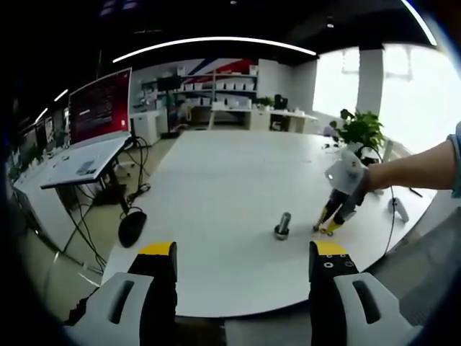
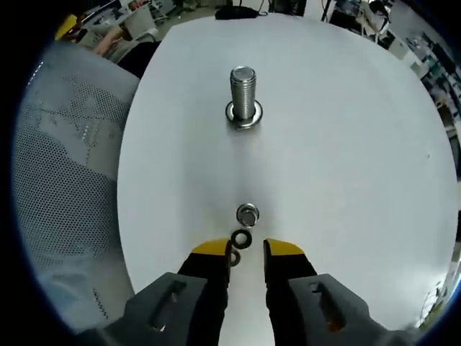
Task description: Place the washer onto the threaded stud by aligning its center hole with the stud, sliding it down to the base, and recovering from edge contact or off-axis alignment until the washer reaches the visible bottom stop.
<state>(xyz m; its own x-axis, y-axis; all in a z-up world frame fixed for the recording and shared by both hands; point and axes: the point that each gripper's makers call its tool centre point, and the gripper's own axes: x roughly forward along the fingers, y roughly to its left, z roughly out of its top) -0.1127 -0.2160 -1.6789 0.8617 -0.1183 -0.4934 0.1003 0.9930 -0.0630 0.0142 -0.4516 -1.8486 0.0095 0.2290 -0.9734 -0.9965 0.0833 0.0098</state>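
White table (image 2: 346, 144) bears stud (image 2: 243, 90); right gripper (image 2: 247, 252) narrowly parted, empty, beside washer (image 2: 241, 238).

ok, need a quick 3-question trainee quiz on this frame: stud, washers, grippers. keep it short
1. True or false: a washer already sits at the base of the threaded stud.
2. Multiple choice: in the right gripper view, the small parts on the white table lie
A. between the stud and the right gripper
B. beyond the stud
C. on the mesh chair
3. Fill in: the jaws of the left gripper stand ____ with nothing between them.

Key:
1. True: a flat ring circles the stud's foot.
2. A: a shiny nut and a dark washer lie just ahead of the yellow tips.
3. open
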